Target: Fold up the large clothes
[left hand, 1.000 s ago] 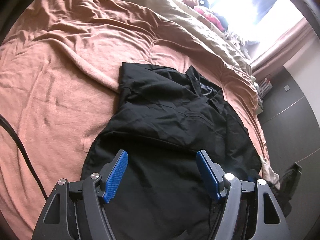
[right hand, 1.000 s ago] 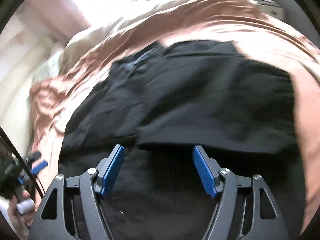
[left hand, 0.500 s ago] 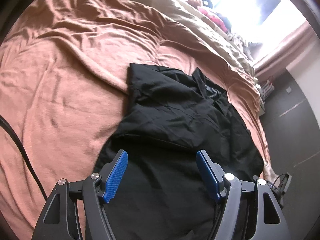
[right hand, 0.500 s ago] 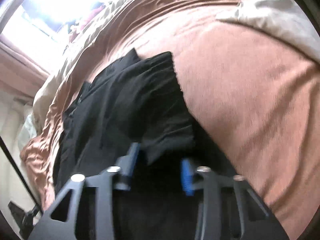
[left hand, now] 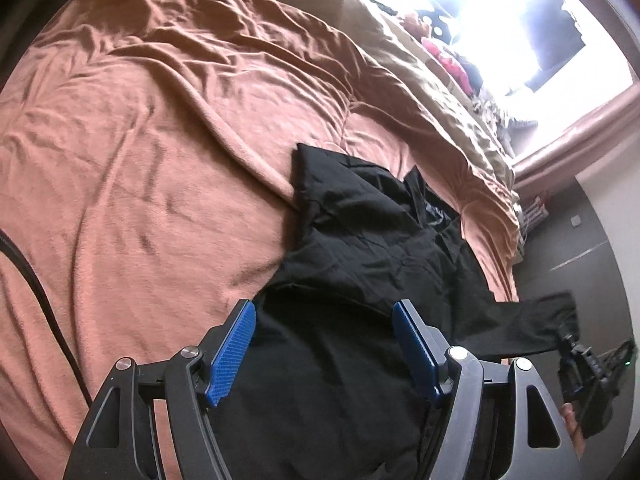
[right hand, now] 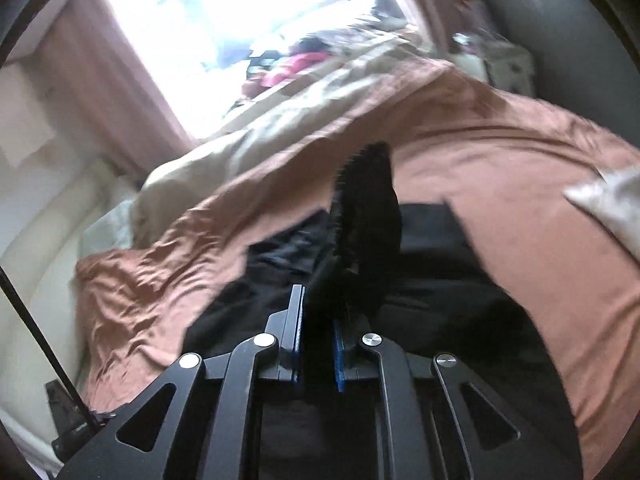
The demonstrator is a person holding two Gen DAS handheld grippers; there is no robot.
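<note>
A black shirt (left hand: pixel 360 248) lies partly folded on a rust-coloured bedspread (left hand: pixel 140 160), collar toward the window. My left gripper (left hand: pixel 322 344) is open and empty, hovering over the shirt's lower part. My right gripper (right hand: pixel 318 344) is shut on a black sleeve (right hand: pixel 366 216) and holds it lifted above the shirt (right hand: pixel 440 264). In the left wrist view the lifted sleeve (left hand: pixel 532 324) stretches to the right, with the right gripper (left hand: pixel 576 356) at its end.
A beige duvet (left hand: pixel 420 80) lies along the far side of the bed under a bright window (left hand: pixel 520 20). Coloured clothes (left hand: pixel 444 56) are piled by the window. A black cable (left hand: pixel 36 292) crosses the bedspread at left. The floor (left hand: pixel 580 248) is at right.
My right gripper has shut on the sleeve and lifted it up off the shirt, out to the side. My left gripper has stayed open, shifting slightly left over the shirt.
</note>
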